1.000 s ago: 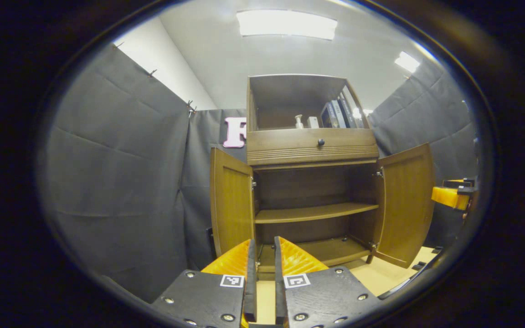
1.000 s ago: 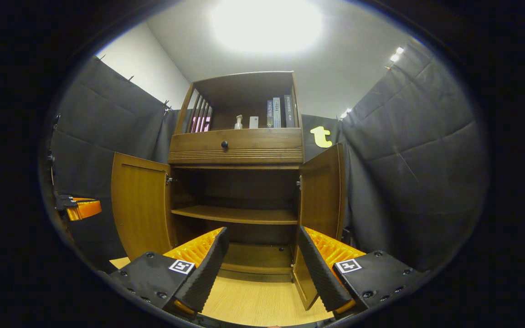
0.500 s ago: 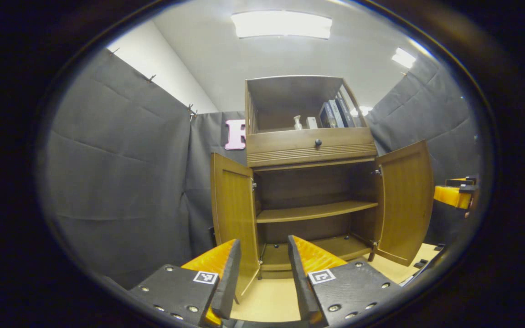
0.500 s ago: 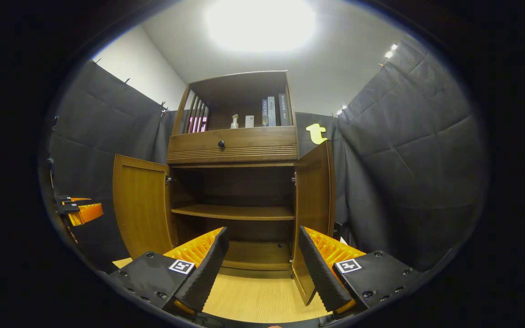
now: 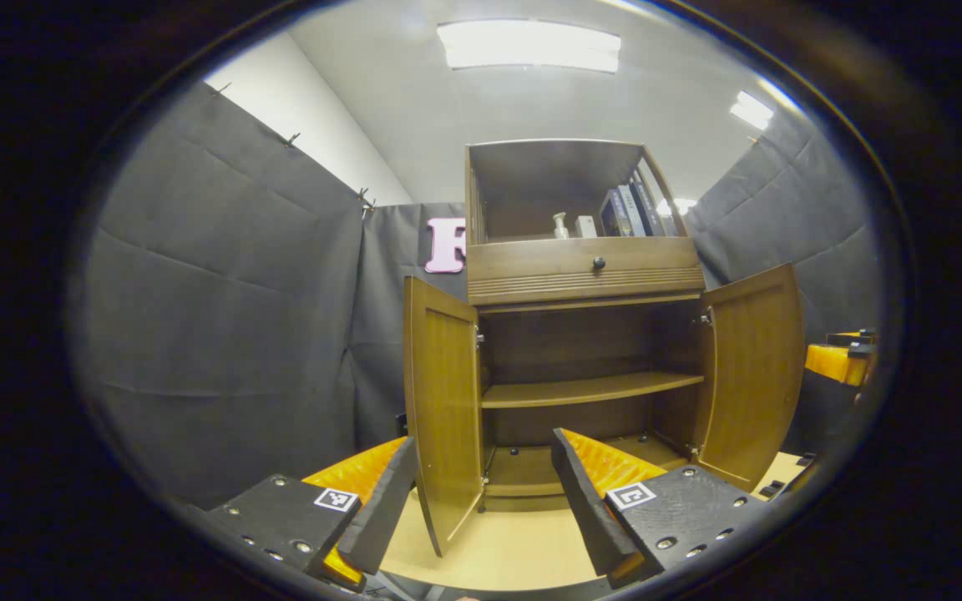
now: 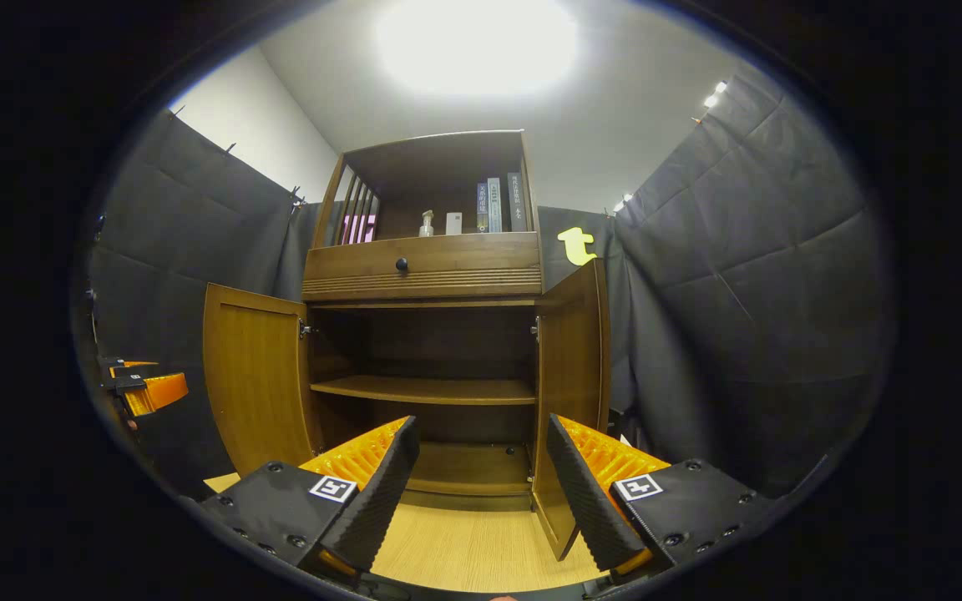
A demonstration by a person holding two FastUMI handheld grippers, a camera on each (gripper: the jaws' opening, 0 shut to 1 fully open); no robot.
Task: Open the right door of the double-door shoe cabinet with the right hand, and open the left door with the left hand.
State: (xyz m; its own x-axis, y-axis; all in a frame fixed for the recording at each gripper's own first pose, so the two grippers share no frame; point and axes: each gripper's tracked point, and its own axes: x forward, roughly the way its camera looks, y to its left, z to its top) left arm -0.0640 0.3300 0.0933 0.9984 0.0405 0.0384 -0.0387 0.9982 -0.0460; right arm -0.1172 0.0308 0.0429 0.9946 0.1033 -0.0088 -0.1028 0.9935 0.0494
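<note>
Over the last second the left gripper [image 5: 479,509] has spread its fingers from nearly closed to wide apart, and the left door [image 5: 443,409] has swung so that its edge now points almost straight at that gripper's camera. The left gripper is released and grasps nothing; the door's lower edge stands in the gap between its fingers, touching neither as far as the left gripper view shows. The right gripper [image 6: 481,488] has kept its fingers spread and is likewise released, holding nothing, with the right door [image 6: 569,392] just beyond its right-hand finger.

Both doors of the shoe cabinet [image 6: 422,275] stand open. In the right gripper view the left door [image 6: 255,376] is swung out wide, and the left gripper [image 6: 143,388] shows small at the far left edge beside it. In the left gripper view the right door [image 5: 752,371] is swung out wide, and the right gripper [image 5: 840,359] shows at the far right edge beside it.

Inside the cabinet a bare shelf [image 5: 589,388] crosses the middle. Above the doors sits a drawer [image 5: 585,267] with a dark round knob [image 5: 599,263]. On top, an open compartment holds a small pump bottle [image 5: 560,225] and some upright books [image 5: 631,210]. The cabinet stands on a pale wooden floor [image 6: 464,551].
</note>
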